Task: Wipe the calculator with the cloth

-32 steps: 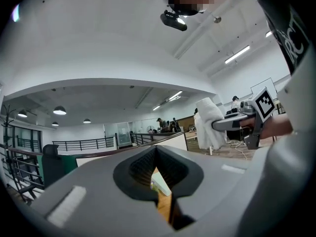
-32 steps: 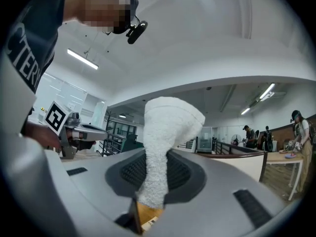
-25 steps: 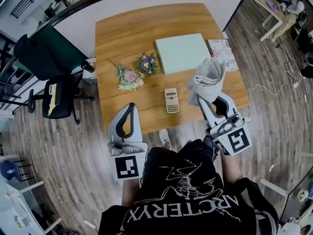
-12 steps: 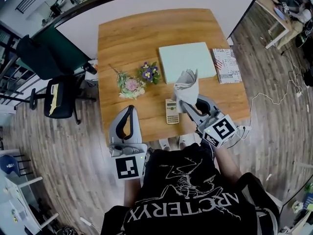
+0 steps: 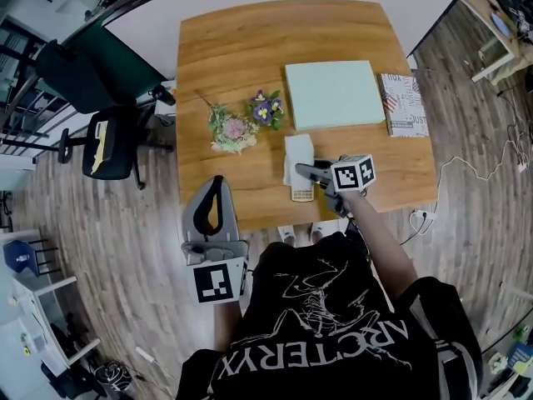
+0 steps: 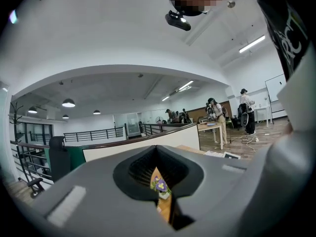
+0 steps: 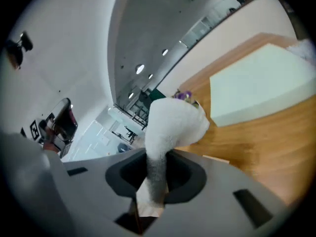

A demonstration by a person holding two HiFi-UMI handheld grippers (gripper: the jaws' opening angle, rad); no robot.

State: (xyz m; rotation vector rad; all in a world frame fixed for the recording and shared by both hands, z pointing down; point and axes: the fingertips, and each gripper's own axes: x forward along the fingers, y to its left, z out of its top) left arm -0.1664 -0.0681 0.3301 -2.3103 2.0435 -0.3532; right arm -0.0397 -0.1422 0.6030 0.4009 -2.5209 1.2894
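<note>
The small beige calculator (image 5: 302, 194) lies near the table's front edge, and only its near end shows. A white cloth (image 5: 297, 156) lies over its far part. My right gripper (image 5: 303, 171) points left, low over the calculator, and is shut on the cloth. In the right gripper view the cloth (image 7: 170, 125) bulges up from between the closed jaws of the right gripper (image 7: 150, 204). My left gripper (image 5: 218, 182) hangs at the front edge of the table, left of the calculator, shut and holding nothing. The left gripper view shows the left gripper (image 6: 160, 204) with only a thin slit between its jaws.
A pale green pad (image 5: 334, 94) lies behind the calculator, with a printed booklet (image 5: 404, 104) to its right. Two flower bunches (image 5: 247, 120) lie at centre left of the wooden table (image 5: 250, 40). An office chair (image 5: 112, 144) stands to the left of the table.
My right gripper has swung left from the table's right side, carrying the hanging cloth, and lowered it onto the calculator. The left gripper has stayed in place.
</note>
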